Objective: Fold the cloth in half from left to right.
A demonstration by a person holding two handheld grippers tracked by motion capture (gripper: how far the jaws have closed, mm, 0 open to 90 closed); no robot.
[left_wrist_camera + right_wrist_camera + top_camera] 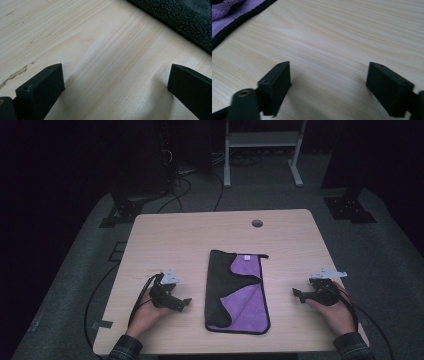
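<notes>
A: Now, where does the cloth (237,292) lie, and what are the tongs doing?

B: It lies folded lengthwise at the centre of the frame on the surface (165,235), black side partly turned over the purple. The left tongs (184,303) rest at lower left, the right tongs (299,295) at lower right, each near a long edge without touching it. Both sets stand spread, nothing between the jaws; each gripper view shows bare wood there.

A: How will it handle?

B: Judged from its pile and drape: light, soft, limp, not fragile. It will sag and unfold if lifted by one point. Best to pinch the bound black hem at two corners, gathering both layers.
</notes>
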